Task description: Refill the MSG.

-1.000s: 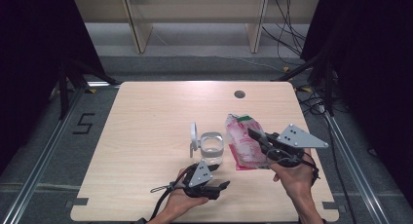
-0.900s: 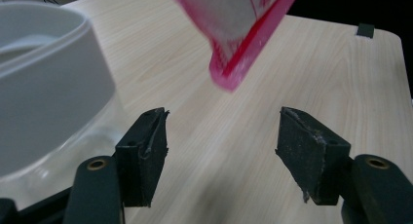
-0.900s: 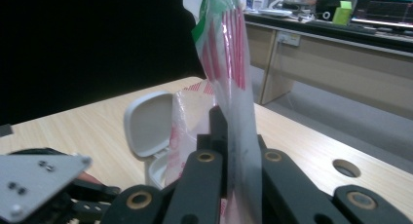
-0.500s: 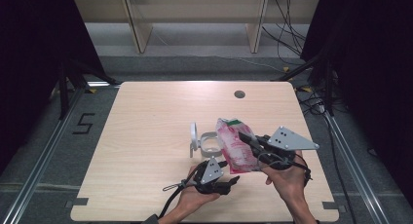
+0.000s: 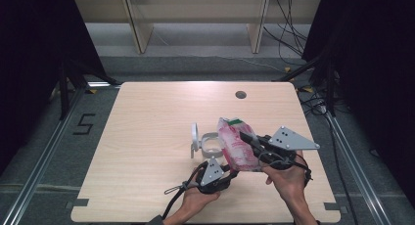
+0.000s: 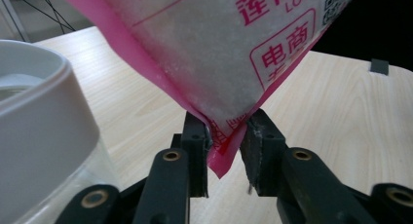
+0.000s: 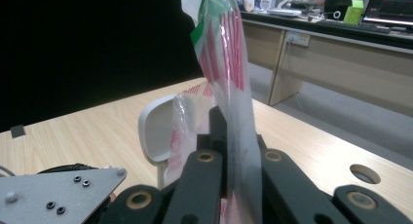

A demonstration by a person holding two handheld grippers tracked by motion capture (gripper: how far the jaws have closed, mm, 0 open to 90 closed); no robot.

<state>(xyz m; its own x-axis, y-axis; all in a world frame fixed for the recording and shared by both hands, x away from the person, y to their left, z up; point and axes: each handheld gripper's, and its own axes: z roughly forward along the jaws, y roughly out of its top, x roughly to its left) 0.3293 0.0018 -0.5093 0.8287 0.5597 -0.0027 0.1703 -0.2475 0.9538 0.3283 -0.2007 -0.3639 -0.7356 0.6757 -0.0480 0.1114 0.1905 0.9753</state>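
The right tongs [image 5: 250, 140] are clenched on the side of a pink-printed plastic bag [image 5: 236, 146] of white powder, holding it up over the near right part of the wooden counter [image 5: 147, 117]. The left tongs [image 6: 225, 136] pinch the bag's lower corner between their jaws. Just left of the bag stands a clear jar [image 5: 211, 146] with its white flip lid [image 5: 194, 136] open.

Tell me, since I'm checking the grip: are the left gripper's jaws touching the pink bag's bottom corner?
Touching. In the left gripper view, the pink bag has its corner pinched between the left gripper jaws, pressed against both.
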